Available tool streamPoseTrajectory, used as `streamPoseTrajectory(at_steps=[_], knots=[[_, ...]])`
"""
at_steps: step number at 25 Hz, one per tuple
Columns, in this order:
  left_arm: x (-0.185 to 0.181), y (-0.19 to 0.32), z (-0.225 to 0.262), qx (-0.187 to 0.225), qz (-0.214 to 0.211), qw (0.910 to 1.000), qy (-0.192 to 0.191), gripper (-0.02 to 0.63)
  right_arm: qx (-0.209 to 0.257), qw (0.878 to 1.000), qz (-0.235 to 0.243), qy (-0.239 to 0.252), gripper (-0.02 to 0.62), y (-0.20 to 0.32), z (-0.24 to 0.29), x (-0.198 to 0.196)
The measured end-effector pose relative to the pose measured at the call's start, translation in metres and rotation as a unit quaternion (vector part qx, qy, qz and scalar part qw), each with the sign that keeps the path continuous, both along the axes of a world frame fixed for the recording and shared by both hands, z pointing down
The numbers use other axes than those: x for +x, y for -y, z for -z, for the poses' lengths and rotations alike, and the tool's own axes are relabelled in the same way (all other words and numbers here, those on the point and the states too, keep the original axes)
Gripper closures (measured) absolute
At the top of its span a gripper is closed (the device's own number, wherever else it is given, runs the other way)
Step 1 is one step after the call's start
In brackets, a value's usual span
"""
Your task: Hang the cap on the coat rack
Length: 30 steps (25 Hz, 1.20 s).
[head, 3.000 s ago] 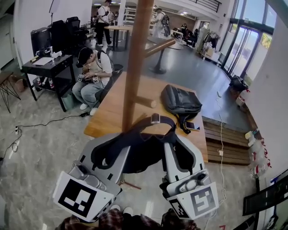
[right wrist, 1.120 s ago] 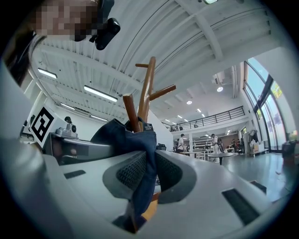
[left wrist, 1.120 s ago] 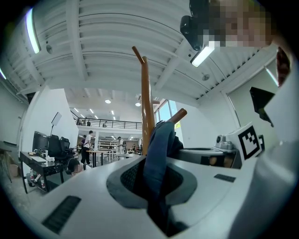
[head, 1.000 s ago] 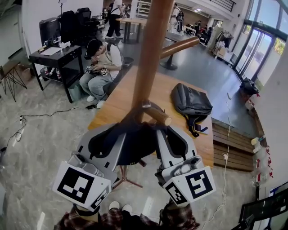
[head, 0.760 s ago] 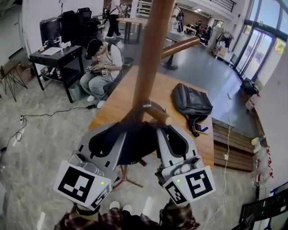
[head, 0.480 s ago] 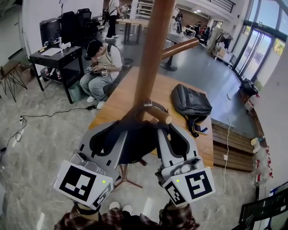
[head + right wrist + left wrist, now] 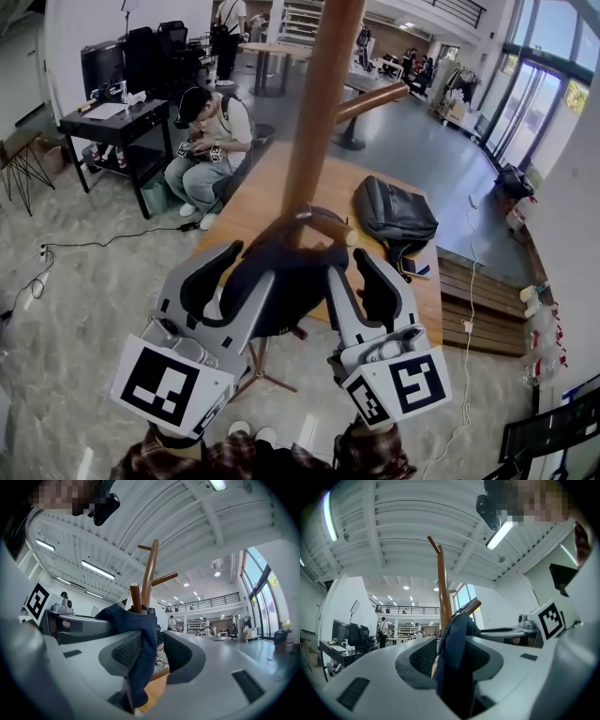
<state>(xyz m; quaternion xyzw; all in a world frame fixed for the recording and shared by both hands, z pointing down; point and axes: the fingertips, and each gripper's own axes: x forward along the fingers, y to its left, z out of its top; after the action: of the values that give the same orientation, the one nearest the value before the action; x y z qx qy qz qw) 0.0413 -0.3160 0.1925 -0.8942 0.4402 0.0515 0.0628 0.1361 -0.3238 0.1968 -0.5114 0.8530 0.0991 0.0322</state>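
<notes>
The dark navy cap (image 7: 281, 292) hangs over a short peg (image 7: 328, 228) of the wooden coat rack pole (image 7: 319, 112). My left gripper (image 7: 246, 274) and right gripper (image 7: 352, 272) flank it from below, and the jaws of both are opening. In the left gripper view the cap (image 7: 457, 660) hangs down between the pads (image 7: 423, 657), with a slit of light beside it. In the right gripper view the cloth (image 7: 140, 653) drapes against the left pad (image 7: 123, 652), and a clear gap separates it from the right one.
A longer peg (image 7: 370, 101) sticks out higher up the pole. Behind the rack stands a wooden table (image 7: 281, 202) with a black backpack (image 7: 394, 214). A person (image 7: 202, 141) sits at the left, next to a black desk (image 7: 103, 122). The rack's feet (image 7: 267, 375) lie under my grippers.
Both grippers' jaws have spread apart and let go of the cap. The cap, earlier carried up to the peg, now hangs there by itself.
</notes>
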Motion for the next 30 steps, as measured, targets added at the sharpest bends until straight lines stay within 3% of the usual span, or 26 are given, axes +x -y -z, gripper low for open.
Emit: streamPoseTrajectory(at_steps=[7, 16, 21, 30], knots=[[0.0, -0.025, 0.007, 0.017, -0.027, 0.9994, 0.011, 0.466, 0.001, 1.0, -0.01, 0.0, 0.451, -0.013, 0.002, 0.001], [-0.009, -0.064, 0.032, 0.047, -0.053, 0.9975, -0.004, 0.466, 0.03, 0.999, -0.025, 0.009, 0.451, -0.049, 0.024, -0.001], [0.004, -0.09, 0.039, 0.071, -0.096, 0.9929, 0.0, 0.468, 0.032, 0.999, -0.034, -0.001, 0.451, -0.069, 0.021, -0.007], [0.047, -0.107, -0.005, 0.028, -0.135, 0.9902, 0.023, 0.469, -0.001, 0.997, -0.073, 0.001, 0.456, -0.1, -0.013, 0.012]])
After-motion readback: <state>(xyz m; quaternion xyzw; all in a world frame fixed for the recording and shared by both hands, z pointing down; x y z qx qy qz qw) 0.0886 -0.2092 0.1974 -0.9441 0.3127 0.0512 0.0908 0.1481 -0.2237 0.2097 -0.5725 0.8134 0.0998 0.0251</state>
